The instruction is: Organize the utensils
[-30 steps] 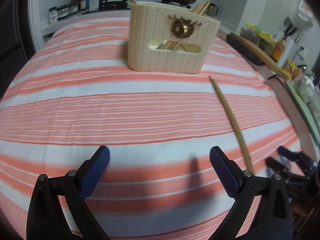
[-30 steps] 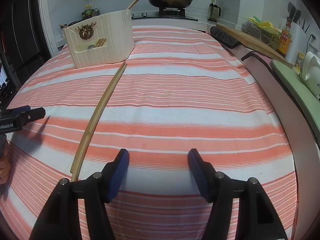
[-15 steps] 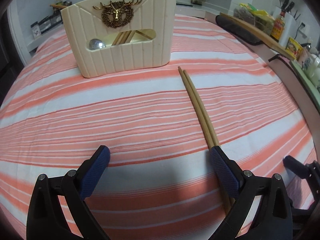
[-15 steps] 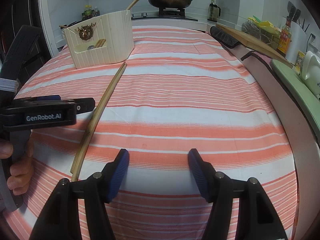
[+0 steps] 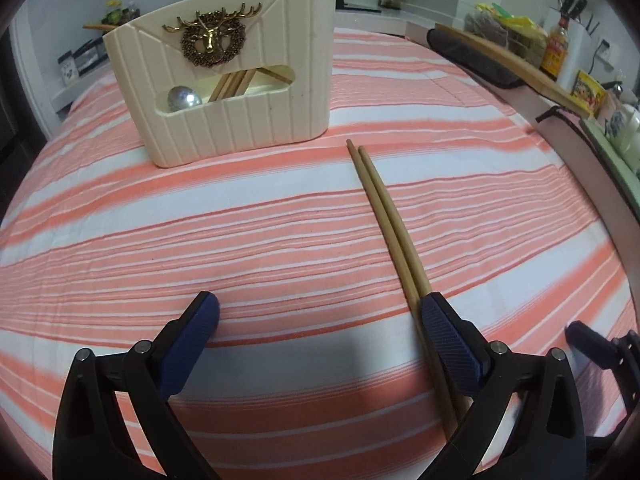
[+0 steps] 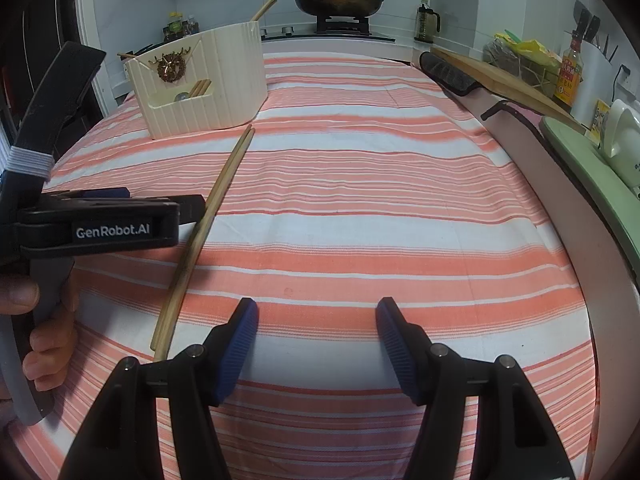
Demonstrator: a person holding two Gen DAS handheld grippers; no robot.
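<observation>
Striped orange-and-white cloth (image 5: 200,248) covers the bench; a kitchen stove is seen behind. A pair of chopsticks (image 5: 384,216) lies flat on the cloth, tips just short of the cream holder (image 5: 256,128), which already contains chopsticks. The left tool (image 5: 320,324) is held wide open, its right pad touching or overlapping the pair near mid-length. The right tool (image 6: 316,332) is open and empty, beside the butt ends. For a clean pick-up, the left tool should be shifted rightward so both sticks are straddled, then closed squarely to prevent scissoring.

Chopsticks' (image 5: 394,232) near ends perhaps claw-hidden
</observation>
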